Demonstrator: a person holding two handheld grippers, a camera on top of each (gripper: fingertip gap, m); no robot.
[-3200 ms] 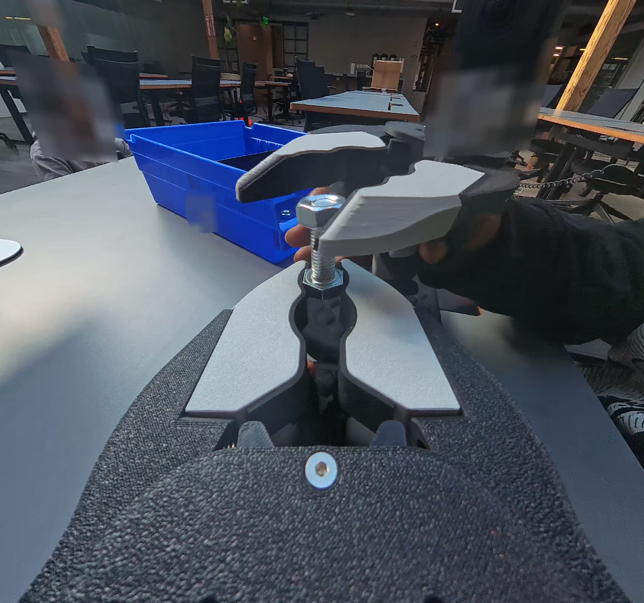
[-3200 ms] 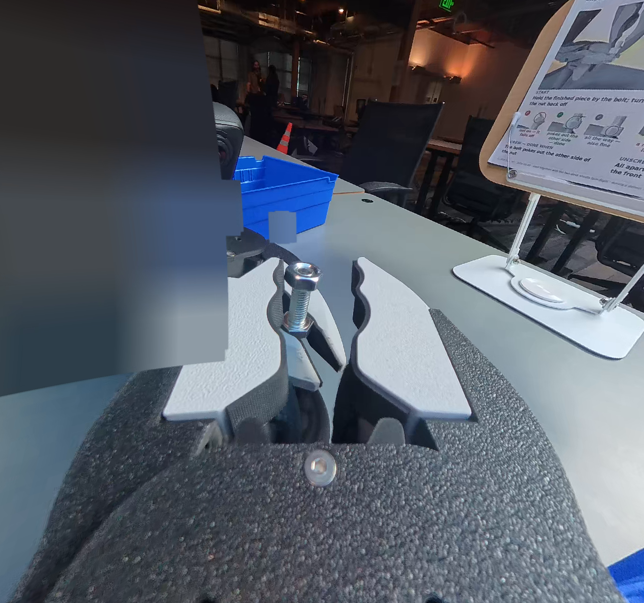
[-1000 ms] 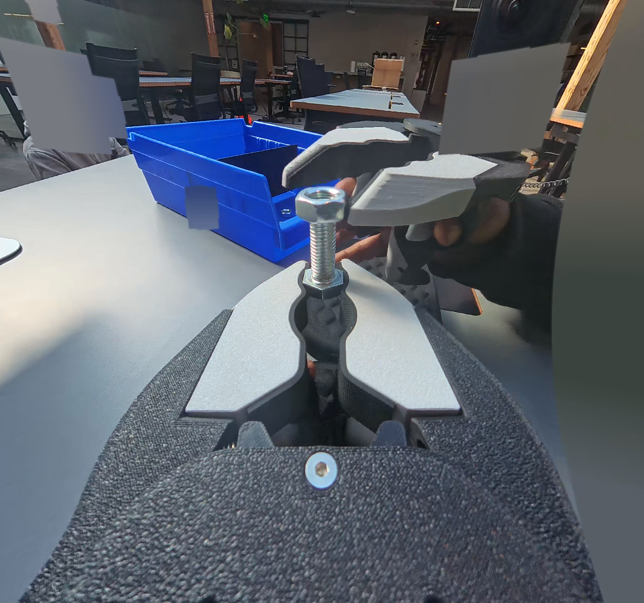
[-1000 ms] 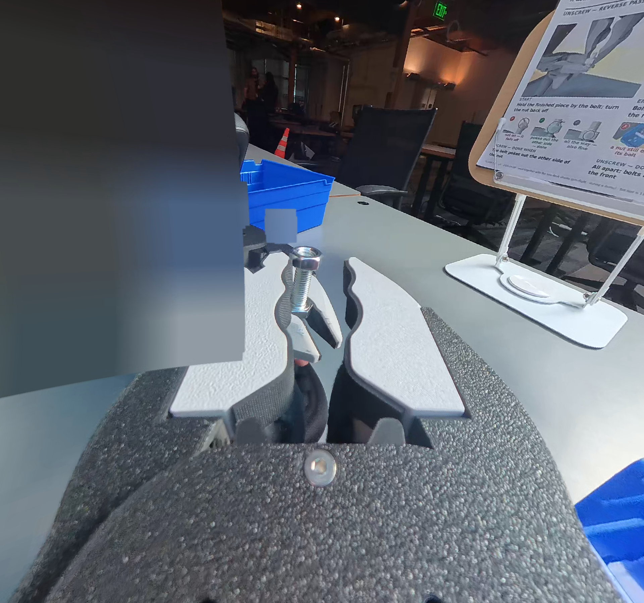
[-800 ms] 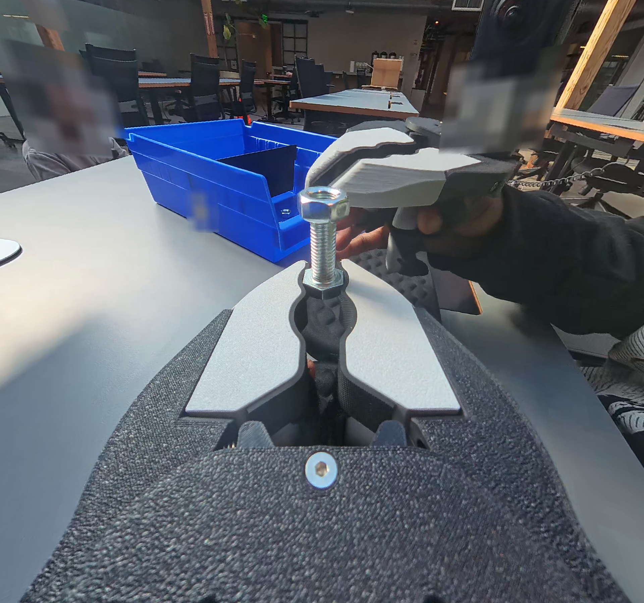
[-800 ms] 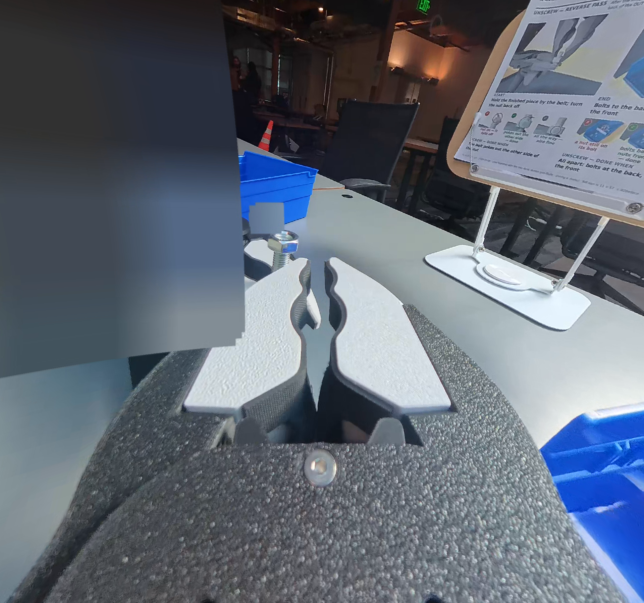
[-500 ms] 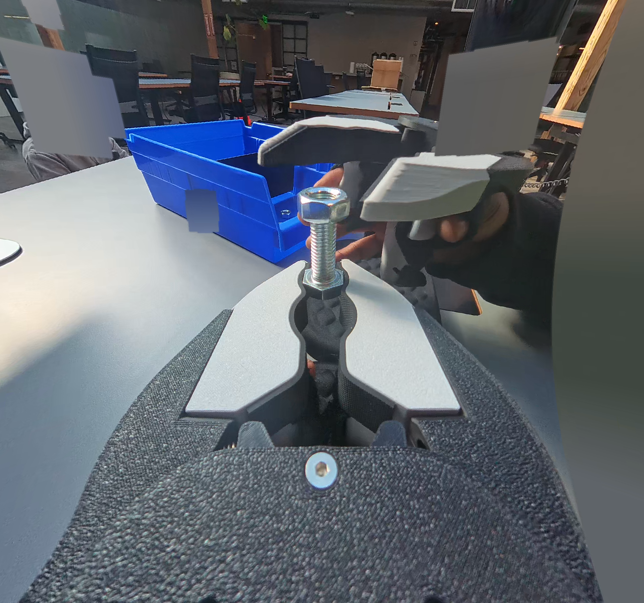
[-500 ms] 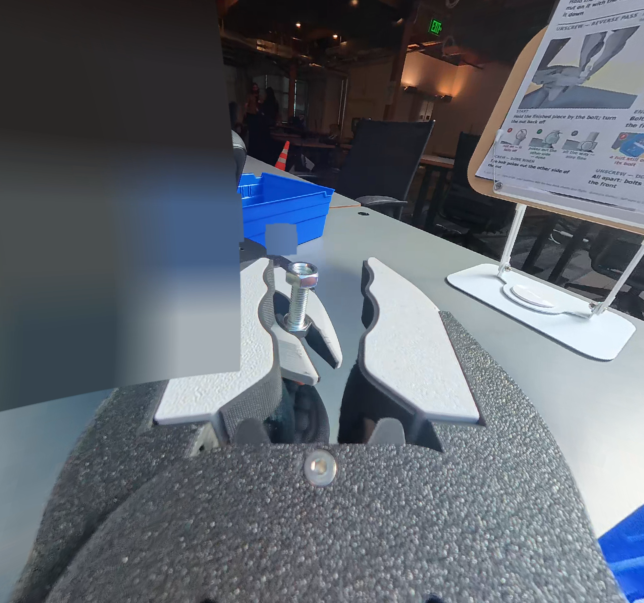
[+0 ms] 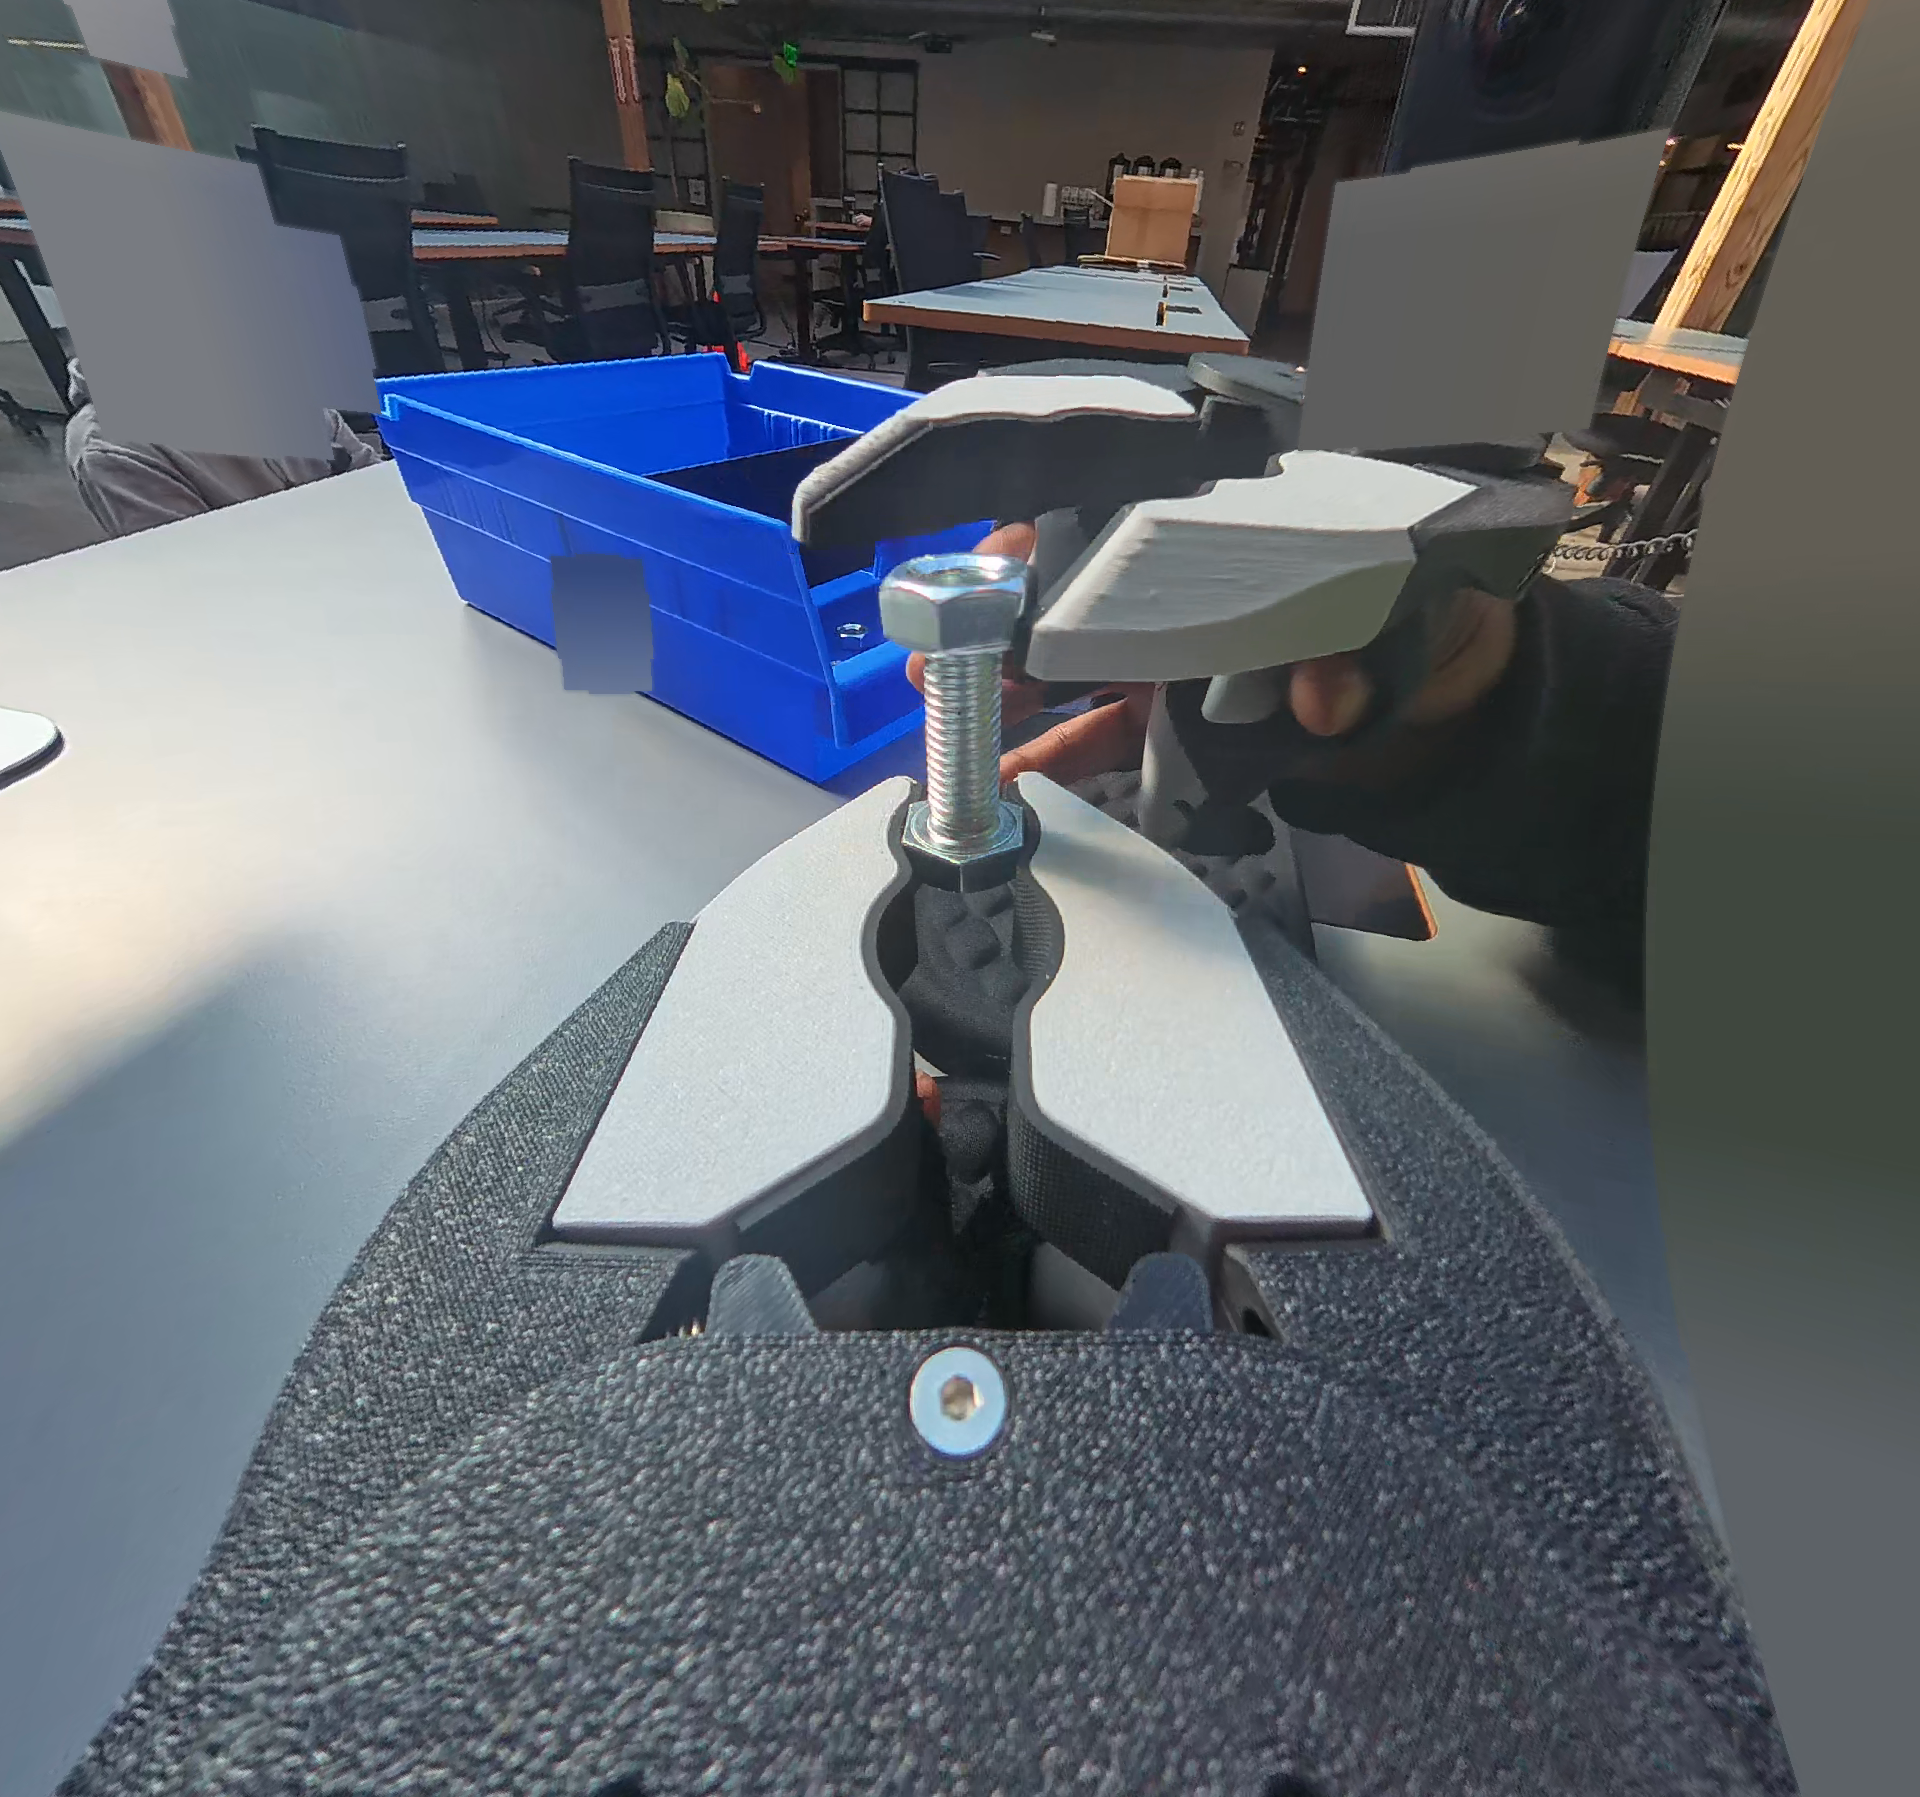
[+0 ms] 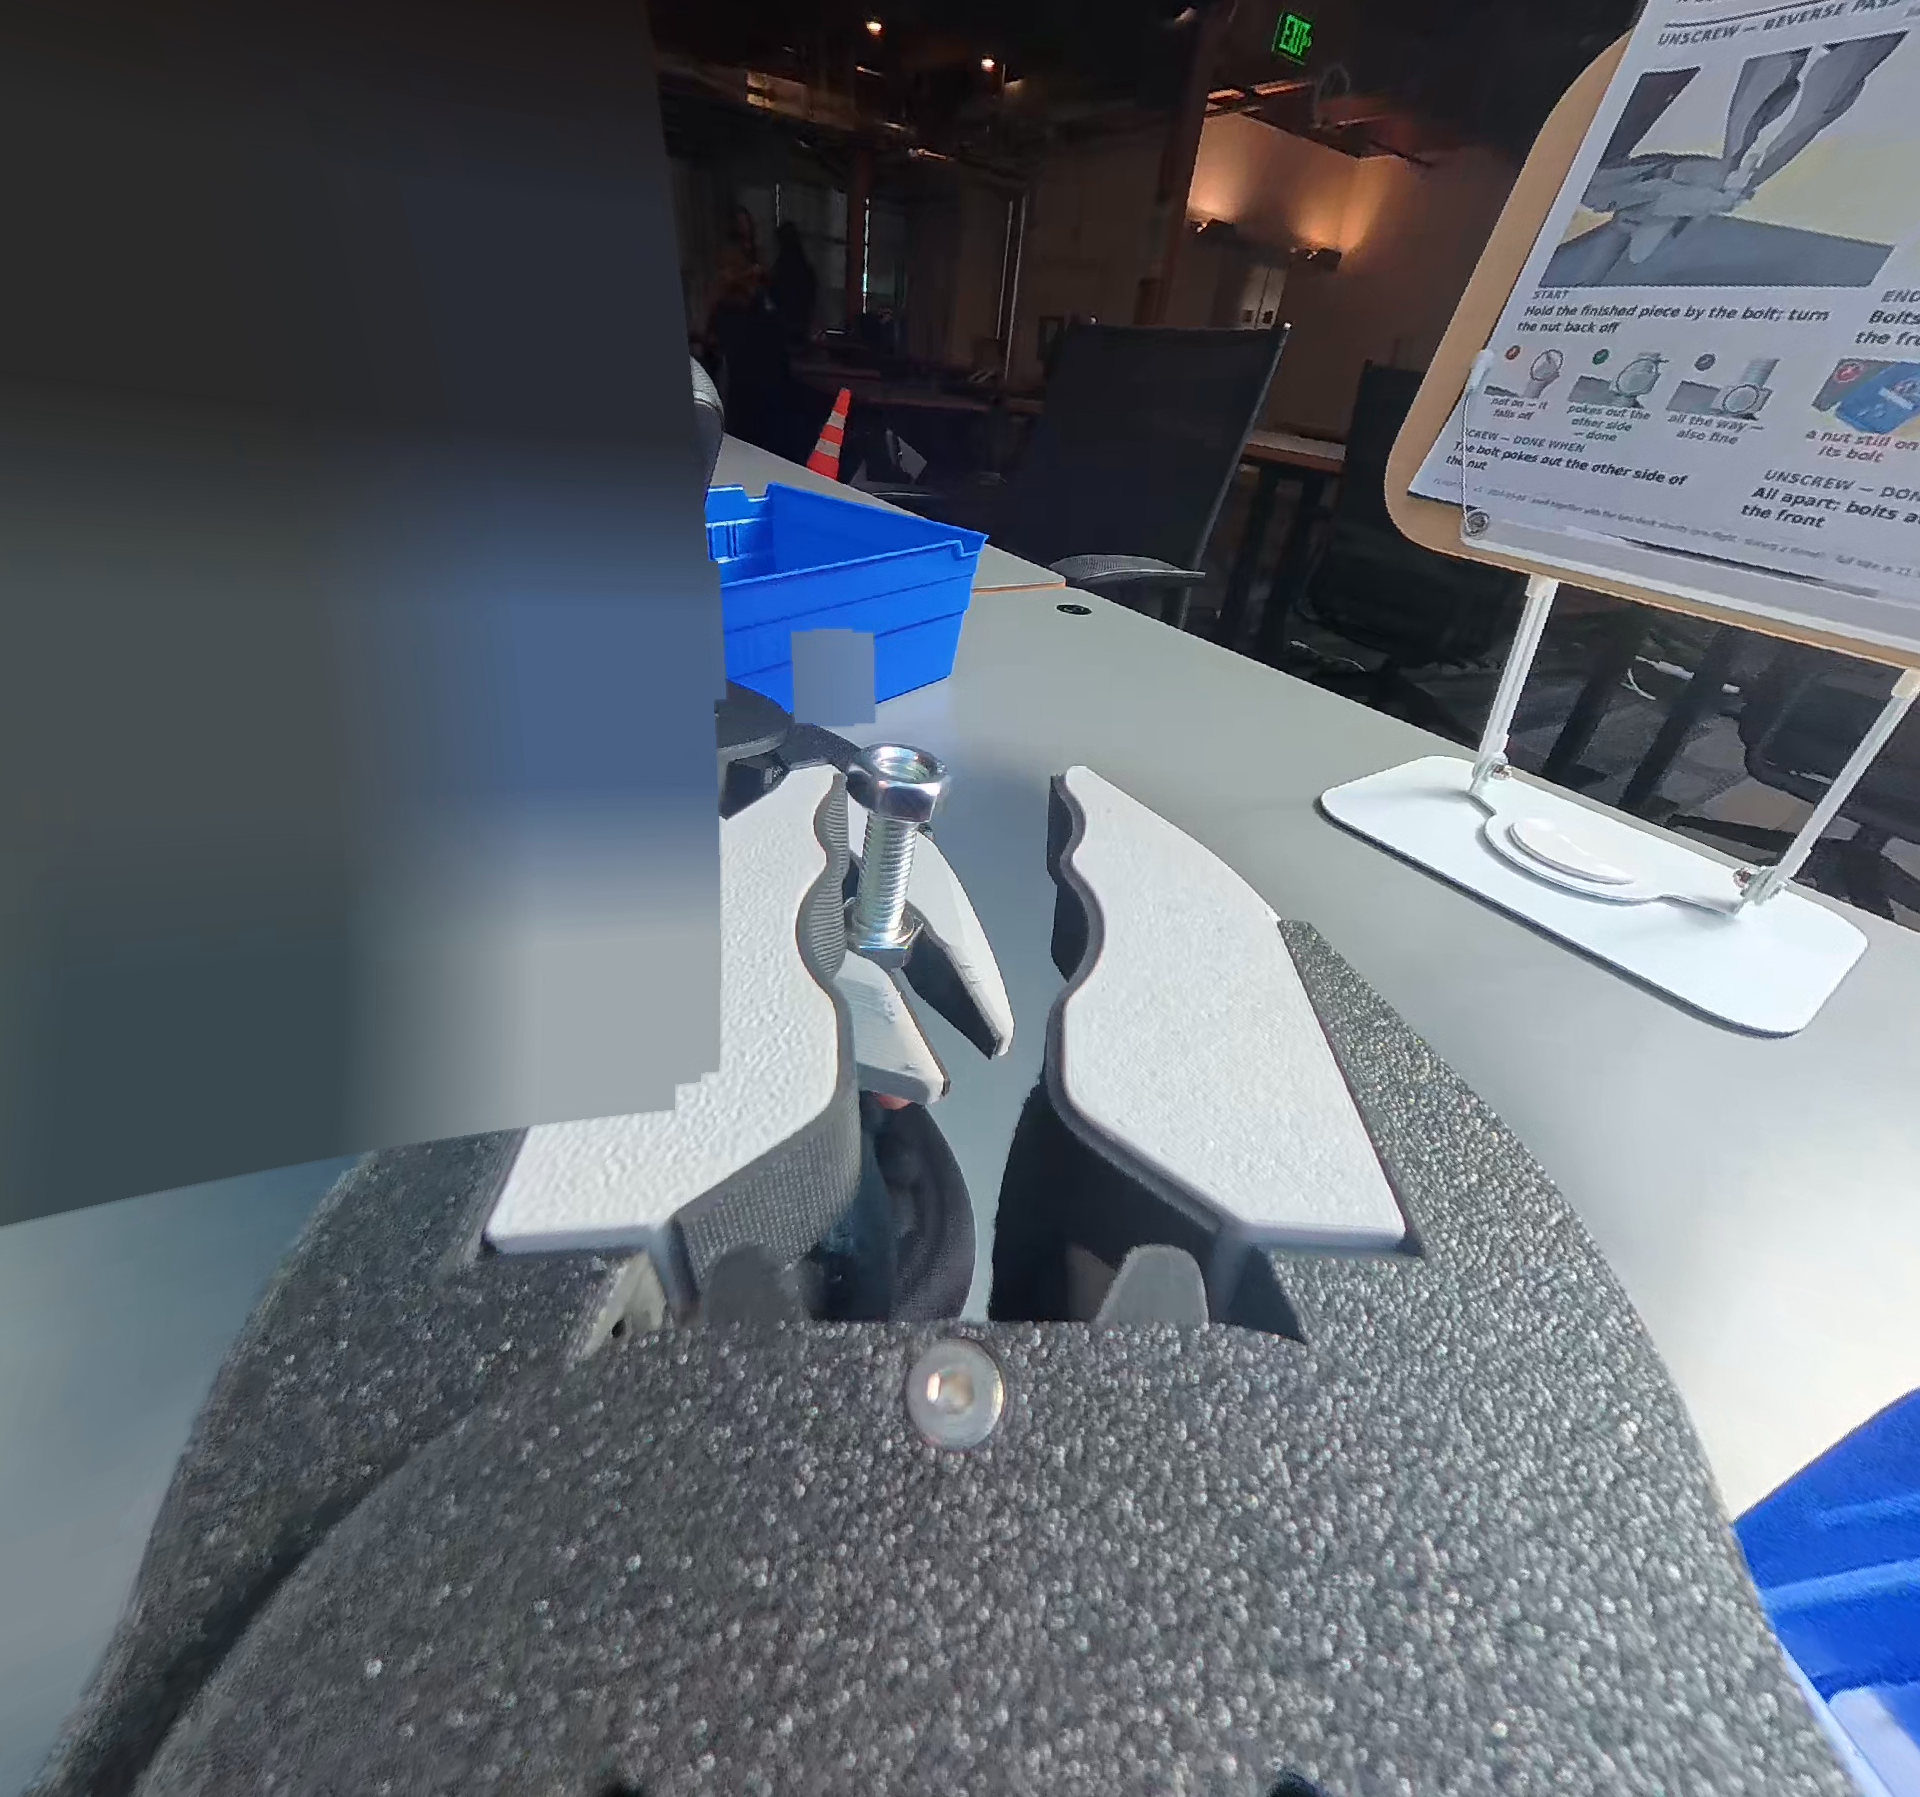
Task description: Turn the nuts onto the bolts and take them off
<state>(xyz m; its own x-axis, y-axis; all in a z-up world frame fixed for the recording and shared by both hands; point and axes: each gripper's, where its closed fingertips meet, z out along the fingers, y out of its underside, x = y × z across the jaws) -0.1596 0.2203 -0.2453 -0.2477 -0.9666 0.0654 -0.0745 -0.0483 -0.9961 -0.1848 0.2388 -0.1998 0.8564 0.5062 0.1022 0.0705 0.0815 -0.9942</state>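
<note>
Right tongs (image 9: 920,568) have spread wide around the nut (image 9: 954,597); left tongs (image 9: 966,838) clamp the bolt (image 9: 962,750).

Printed instruction sheet (image 10: 1704,220) on a tan board, upheld by a white stand (image 10: 1621,900). Green lit sign (image 10: 1294,36) high on the far wall. Wording left unquoted.

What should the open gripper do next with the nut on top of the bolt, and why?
Probably close on the nut. The right gripper is open around it, and the left gripper holds the bolt upright by its head, so it is ready for another turn.
</note>
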